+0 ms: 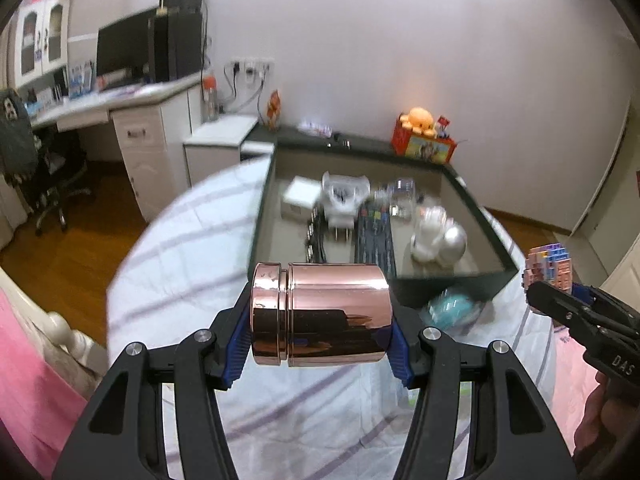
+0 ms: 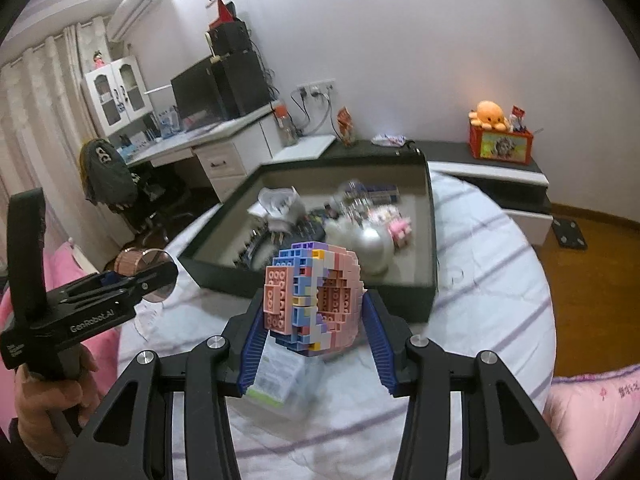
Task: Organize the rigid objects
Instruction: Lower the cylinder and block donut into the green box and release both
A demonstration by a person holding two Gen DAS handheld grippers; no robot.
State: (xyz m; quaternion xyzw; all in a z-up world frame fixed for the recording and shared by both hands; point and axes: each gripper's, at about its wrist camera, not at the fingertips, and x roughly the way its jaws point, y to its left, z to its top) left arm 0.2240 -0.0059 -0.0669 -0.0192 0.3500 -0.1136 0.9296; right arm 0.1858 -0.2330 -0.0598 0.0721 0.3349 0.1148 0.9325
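Rose-gold metal canister (image 1: 320, 314) lying sideways at lower centre of the left wrist view, clamped end to end between the blue pads of the left claw (image 1: 320, 334). Pastel brick-built model (image 2: 314, 298) at centre of the right wrist view, pinched between the pads of the right claw (image 2: 314, 340), narrow as can be around it. Both raised above a bed (image 1: 192, 248) spread with a white sheet crossed by thin purple stripes; pink bedding at the lower corners. Dark open box (image 2: 426, 240) resting on the bed beyond the claws, beige inside, holding blurred small items: a white plug adapter (image 1: 342, 208), a white and silver figure (image 1: 438, 238), a dark flat strip and clear plastic pieces. Teal object (image 1: 452, 308) on the sheet just outside the box's near wall, blurred. Clear packet (image 2: 276, 376) on the sheet under the right claw, print unreadable.

Wooden floor, pale wall with a socket strip. White table (image 1: 120, 98) at upper left carrying a dark monitor and speakers, an office chair before it. Orange plush octopus (image 2: 490, 114) on a red box at upper right.

Readable: "GenRobot.AI" on the left claw body in the right wrist view; "DAS" on the right claw body in the left wrist view.
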